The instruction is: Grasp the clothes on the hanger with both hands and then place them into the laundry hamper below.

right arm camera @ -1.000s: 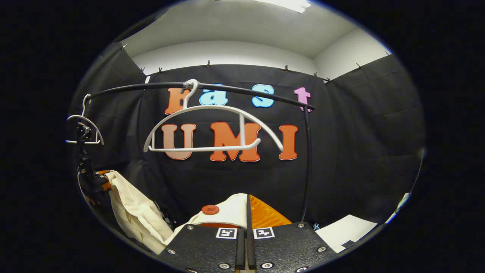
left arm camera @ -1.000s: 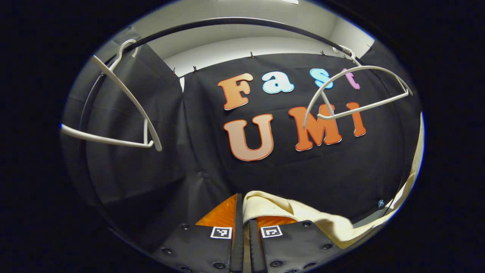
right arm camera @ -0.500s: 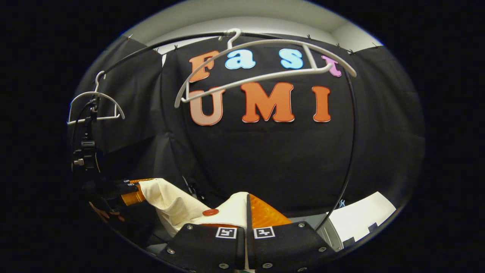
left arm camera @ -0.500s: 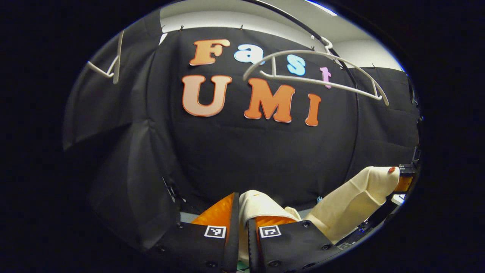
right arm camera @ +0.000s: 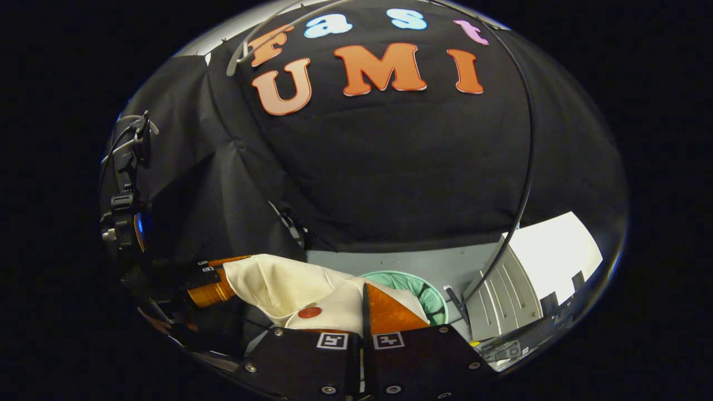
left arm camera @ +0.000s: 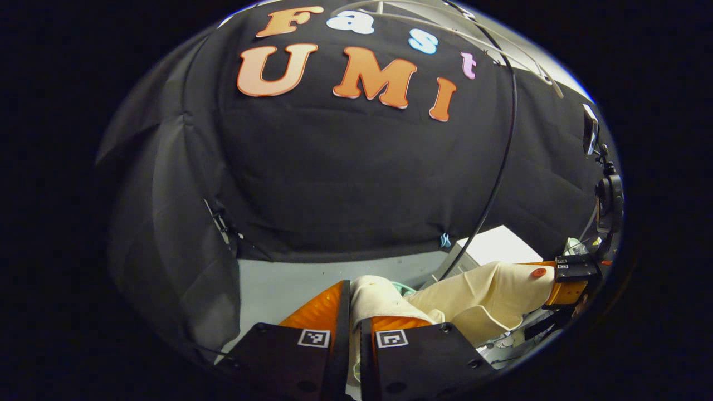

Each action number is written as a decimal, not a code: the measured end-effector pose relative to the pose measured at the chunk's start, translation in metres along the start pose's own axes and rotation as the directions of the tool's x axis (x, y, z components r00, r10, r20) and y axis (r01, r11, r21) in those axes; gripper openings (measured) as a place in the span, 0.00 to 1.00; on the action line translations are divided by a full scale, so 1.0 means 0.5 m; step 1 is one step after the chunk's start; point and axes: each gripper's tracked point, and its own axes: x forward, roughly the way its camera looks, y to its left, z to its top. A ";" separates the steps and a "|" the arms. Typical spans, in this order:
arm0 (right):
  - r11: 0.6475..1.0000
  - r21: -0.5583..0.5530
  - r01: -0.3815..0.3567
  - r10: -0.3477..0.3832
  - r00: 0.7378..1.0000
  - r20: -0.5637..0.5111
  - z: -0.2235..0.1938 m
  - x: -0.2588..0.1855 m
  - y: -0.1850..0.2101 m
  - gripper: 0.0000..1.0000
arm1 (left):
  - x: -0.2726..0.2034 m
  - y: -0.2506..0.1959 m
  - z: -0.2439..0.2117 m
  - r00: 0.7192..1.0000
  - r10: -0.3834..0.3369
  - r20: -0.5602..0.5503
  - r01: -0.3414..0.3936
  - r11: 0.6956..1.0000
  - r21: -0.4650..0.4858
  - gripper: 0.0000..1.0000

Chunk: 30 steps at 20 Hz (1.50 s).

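Two tools, the left tool (left arm camera: pixel 352 312) and the right tool (right arm camera: pixel 362 312), each pinch one end of the soft cream cloth garment with a red button (right arm camera: pixel 278 284), off the hanger, so next lower it into the round green laundry hamper (right arm camera: pixel 429 295) on the floor below, then let go.

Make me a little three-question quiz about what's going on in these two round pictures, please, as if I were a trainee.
1. True or false: both grippers are shut on the cream garment.
2. What colour is the hamper seen beyond the right gripper?
A. green
B. red
C. black
3. Fill in: the garment carries a round reddish ____.

Key
1. True: the left gripper pinches one end and the right gripper pinches the other, with the cloth stretched between them.
2. A. It sits on the floor, partly hidden by the garment.
3. button
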 end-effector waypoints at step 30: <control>0.973 0.126 0.191 -0.145 0.940 -0.308 -0.278 -0.001 -0.001 0.95 | -0.032 0.091 -0.195 0.975 0.021 -0.220 -0.018 1.000 0.014 0.98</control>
